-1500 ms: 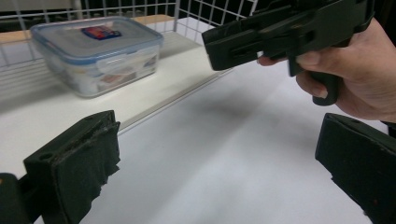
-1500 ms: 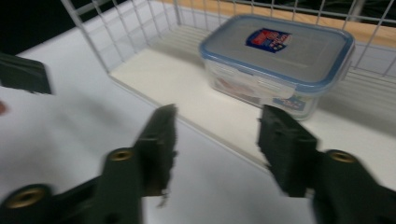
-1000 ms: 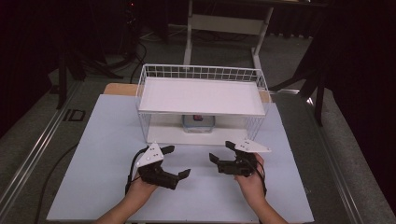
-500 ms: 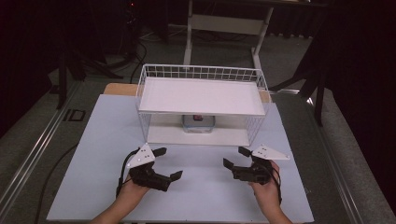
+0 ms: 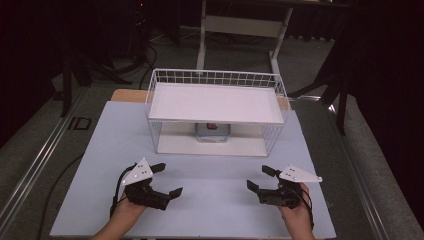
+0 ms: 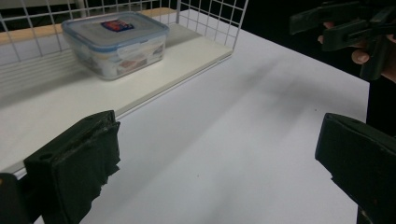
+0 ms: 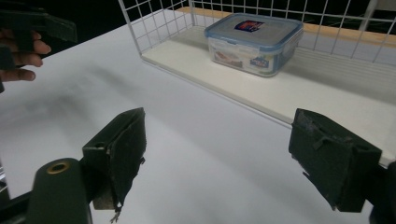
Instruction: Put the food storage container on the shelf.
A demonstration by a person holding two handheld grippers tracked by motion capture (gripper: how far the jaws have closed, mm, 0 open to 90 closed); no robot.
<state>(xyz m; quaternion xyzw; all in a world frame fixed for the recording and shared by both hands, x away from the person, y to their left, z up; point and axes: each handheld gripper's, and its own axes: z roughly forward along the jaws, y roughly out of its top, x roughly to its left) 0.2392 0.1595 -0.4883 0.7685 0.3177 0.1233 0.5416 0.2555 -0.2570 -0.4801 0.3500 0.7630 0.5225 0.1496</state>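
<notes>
Clear box (image 7: 254, 43) with blue-rimmed lid and label sits on the rack's (image 5: 216, 77) lower shelf — half hidden in the high view. Both tools — left (image 5: 167, 180), right (image 5: 261, 178) — spread, empty, above the worktop (image 5: 215, 200).

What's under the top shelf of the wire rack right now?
Under the top shelf of the wire rack sits one clear food box with a blue-rimmed lid, on the lower board. From above the shelf covers most of it, and its contents are too blurred to name.
</notes>
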